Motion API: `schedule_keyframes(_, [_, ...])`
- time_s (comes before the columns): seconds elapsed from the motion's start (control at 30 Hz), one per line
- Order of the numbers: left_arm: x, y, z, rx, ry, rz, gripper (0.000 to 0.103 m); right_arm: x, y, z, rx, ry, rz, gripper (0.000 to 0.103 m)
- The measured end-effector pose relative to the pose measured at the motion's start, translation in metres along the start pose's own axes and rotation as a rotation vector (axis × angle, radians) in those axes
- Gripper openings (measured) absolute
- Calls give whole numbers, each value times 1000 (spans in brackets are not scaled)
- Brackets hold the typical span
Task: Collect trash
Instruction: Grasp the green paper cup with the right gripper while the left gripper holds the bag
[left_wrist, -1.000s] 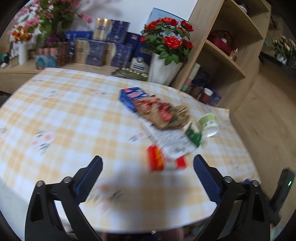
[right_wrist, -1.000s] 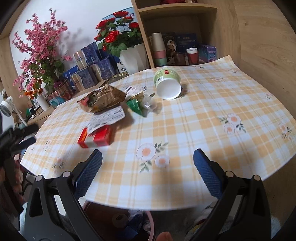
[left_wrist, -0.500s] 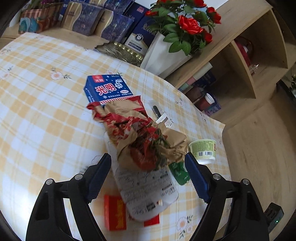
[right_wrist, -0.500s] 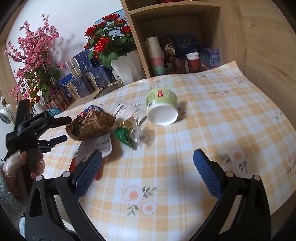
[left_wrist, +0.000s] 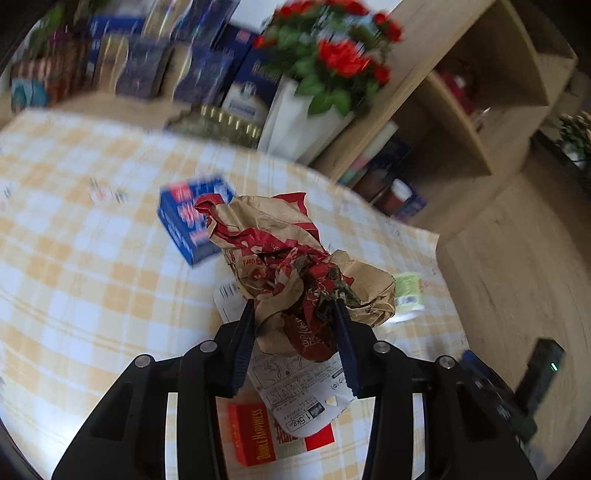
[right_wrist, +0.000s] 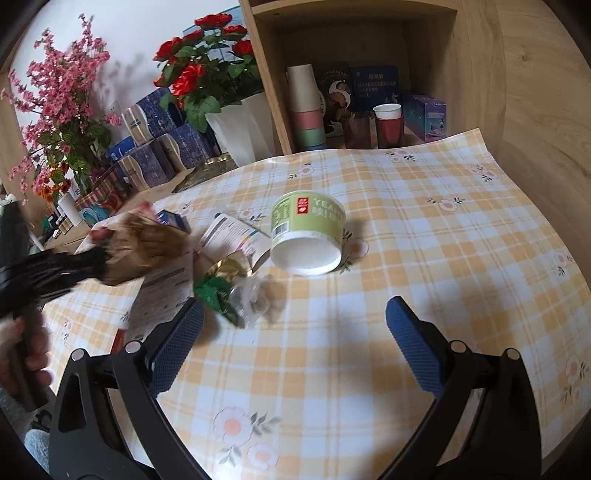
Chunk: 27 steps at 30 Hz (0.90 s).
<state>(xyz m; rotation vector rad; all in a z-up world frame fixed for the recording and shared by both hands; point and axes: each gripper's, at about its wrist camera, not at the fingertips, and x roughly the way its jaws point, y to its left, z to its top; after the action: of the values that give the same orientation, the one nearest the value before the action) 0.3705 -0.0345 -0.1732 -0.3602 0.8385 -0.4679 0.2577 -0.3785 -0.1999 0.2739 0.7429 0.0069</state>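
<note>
Crumpled brown-and-red paper bag (left_wrist: 295, 266) sits between the two fingers of the left gripper (left_wrist: 295, 347); jaws are closing on it, blue pads touching its lower folds on both sides. Whether the bag is clear of the desk (left_wrist: 74, 258) cannot be told. In the right wrist view the same bag (right_wrist: 147, 251) shows blurred, at the tip of the left gripper (right_wrist: 99, 266), with a hand (right_wrist: 26, 354) on the handle.

Directly under the left gripper: a white printed pouch (left_wrist: 306, 391) lying flat, overlapping a red cigarette pack (left_wrist: 255, 432) nearer the camera. Beyond the bag and to its left, a blue carton (left_wrist: 184, 221), blurred. Right of the bag, a green paper bowl (left_wrist: 406, 295), partly hidden behind it.

Right gripper (right_wrist: 295, 339): jaws spread wide, nothing between them, above the checked cloth of the desk (right_wrist: 443, 258). Ahead of it, the green bowl (right_wrist: 306, 236) lies on its side, open mouth toward the camera. Just ahead of the right gripper's left finger: a green wrapper (right_wrist: 218, 295) and a crumpled clear wrapper (right_wrist: 255, 299), touching each other. A white printed packet (right_wrist: 236, 236) lies just left of the bowl.

Beyond the desk: white pot of red roses (right_wrist: 207, 81), wooden shelf (right_wrist: 369, 74) with stacked cups.
</note>
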Motion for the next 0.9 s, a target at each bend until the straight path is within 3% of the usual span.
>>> schedule_keyframes(0.33, [-86, 5, 10, 65, -176, 61, 40, 76, -7, 49, 30, 77, -4, 97])
schedule_keyframes(0.67, [-135, 25, -11, 71, -197, 105, 40, 148, -16, 71, 150, 233, -27, 96])
schedule_keyframes(0.77, [-145, 29, -19, 70, -200, 114, 40, 152, -16, 70, 159, 263, -7, 79])
schedule_keyframes(0.9, [-157, 32, -30, 68, -201, 119, 40, 132, -8, 67, 131, 221, -14, 79])
